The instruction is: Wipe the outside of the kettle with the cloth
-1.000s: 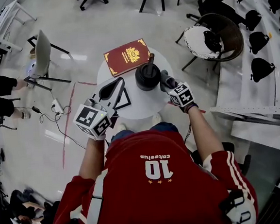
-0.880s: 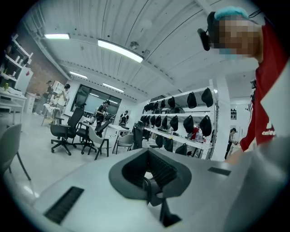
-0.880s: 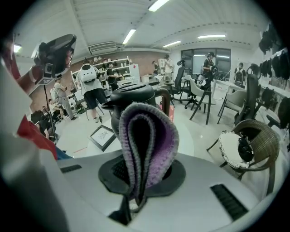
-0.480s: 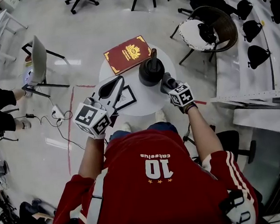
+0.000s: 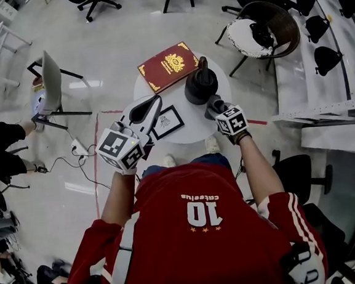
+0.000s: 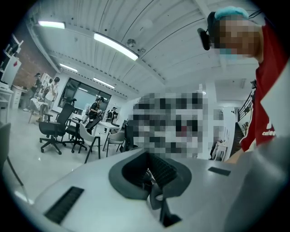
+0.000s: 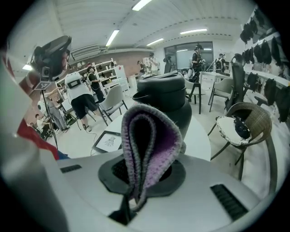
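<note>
The black kettle (image 5: 200,85) with its upright handle stands on the round white table (image 5: 195,129). My right gripper (image 5: 214,107) is at the kettle's near side, shut on a folded purple-grey cloth (image 7: 146,136). In the right gripper view the cloth loops up out of the right gripper (image 7: 141,171), and the kettle (image 7: 164,93) rises just behind it; whether they touch is unclear. My left gripper (image 5: 143,111) is held over the table's left edge, away from the kettle. In its own view the left gripper (image 6: 152,176) points up towards the ceiling, shut and holding nothing.
A red book (image 5: 169,66) lies at the table's far left and a small framed picture (image 5: 166,122) lies near the front. A wicker chair (image 5: 270,34) stands to the right and a grey chair (image 5: 51,78) to the left. Cables cross the floor at left.
The head view has shifted, so the table sits higher and further right in frame. Both grippers keep their places relative to the table and kettle.
</note>
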A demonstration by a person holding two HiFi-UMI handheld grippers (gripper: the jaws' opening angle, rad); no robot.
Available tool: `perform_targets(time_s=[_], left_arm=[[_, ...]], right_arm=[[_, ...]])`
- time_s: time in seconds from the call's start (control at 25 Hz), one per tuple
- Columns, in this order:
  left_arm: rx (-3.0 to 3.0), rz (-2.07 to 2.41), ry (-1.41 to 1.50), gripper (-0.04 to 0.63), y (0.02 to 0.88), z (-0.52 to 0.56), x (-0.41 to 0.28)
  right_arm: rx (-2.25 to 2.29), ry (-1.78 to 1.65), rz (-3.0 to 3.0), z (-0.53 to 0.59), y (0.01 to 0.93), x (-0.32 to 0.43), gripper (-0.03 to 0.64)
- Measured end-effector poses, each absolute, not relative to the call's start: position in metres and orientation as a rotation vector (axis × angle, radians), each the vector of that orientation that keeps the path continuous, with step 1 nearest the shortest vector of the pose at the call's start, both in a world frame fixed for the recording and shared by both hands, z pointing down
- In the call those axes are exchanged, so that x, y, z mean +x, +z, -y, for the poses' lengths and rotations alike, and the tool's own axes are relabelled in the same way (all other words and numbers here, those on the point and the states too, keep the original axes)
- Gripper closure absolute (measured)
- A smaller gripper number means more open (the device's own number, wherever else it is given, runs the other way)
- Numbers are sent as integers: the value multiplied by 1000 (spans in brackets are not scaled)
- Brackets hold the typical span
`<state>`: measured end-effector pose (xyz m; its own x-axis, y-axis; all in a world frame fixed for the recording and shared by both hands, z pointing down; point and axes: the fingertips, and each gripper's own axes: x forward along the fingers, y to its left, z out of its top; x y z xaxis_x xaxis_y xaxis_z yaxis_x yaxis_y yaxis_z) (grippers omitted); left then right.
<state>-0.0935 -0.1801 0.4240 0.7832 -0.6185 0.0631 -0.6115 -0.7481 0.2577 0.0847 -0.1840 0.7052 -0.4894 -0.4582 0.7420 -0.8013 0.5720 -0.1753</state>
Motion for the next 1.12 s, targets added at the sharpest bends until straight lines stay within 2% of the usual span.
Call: perform_targets(time_s=[1.12], left_arm=[[2692, 1047, -36, 589, 420, 174, -199]], right_arm=[[1016, 734, 2207, 207, 685, -19, 572]])
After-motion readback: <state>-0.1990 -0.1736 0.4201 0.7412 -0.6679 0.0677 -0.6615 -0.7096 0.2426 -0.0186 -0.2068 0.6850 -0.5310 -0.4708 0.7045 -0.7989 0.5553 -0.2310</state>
